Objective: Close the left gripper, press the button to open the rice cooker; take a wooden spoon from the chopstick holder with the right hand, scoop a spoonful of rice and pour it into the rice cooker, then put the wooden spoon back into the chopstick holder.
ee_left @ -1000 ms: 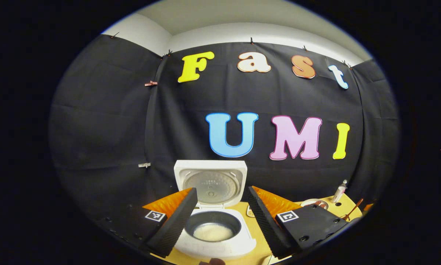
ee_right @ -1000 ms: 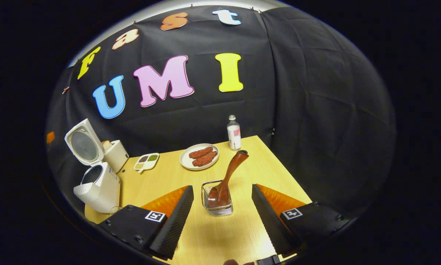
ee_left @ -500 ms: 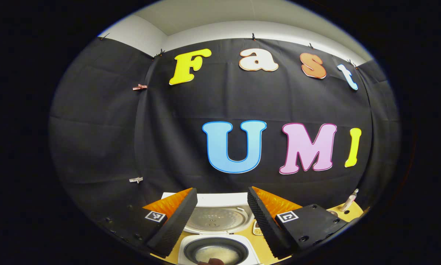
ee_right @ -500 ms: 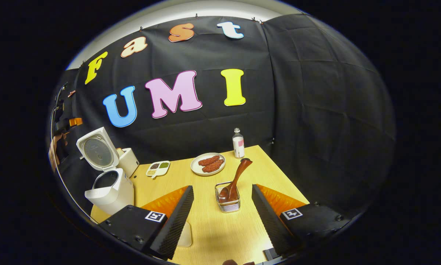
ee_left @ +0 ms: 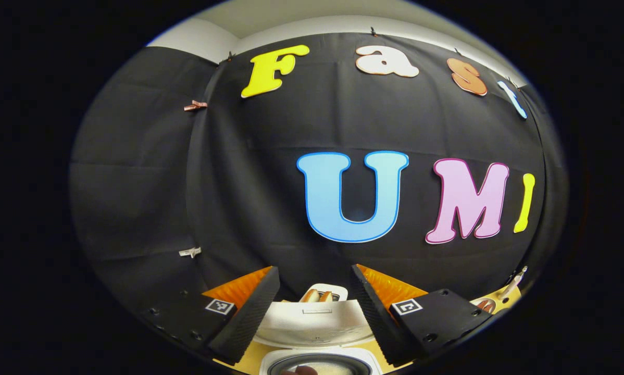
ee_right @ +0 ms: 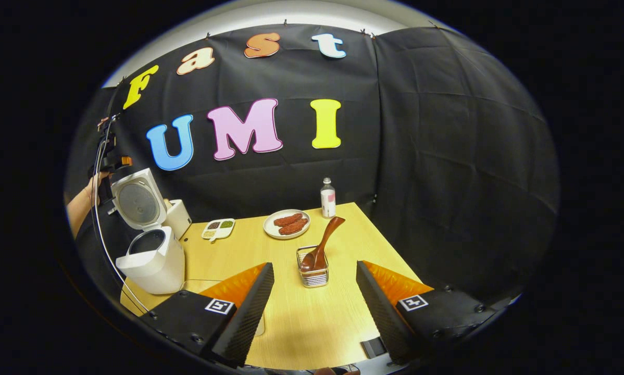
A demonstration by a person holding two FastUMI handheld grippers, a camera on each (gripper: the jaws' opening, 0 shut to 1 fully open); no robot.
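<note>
Standing at the left end of the table [ee_right: 291, 323], the rice cooker [ee_right: 150, 260] has its lid [ee_right: 137, 200] raised upright, and the dark inner pot is open to see. In the left gripper view the same lid [ee_left: 314, 325] lies just below and between the two fingers of the left gripper [ee_left: 312, 317], which are spread wide with nothing between them. The wooden spoon [ee_right: 322, 245] leans in the wire chopstick holder [ee_right: 313, 273] near the middle of the table, handle tilted up to the right. The right gripper [ee_right: 314, 312] is also wide apart and empty, well in front of the holder. Behind stand a plate [ee_right: 286, 225] of food, a small bottle [ee_right: 327, 198] and a small divided dish [ee_right: 217, 228].
</note>
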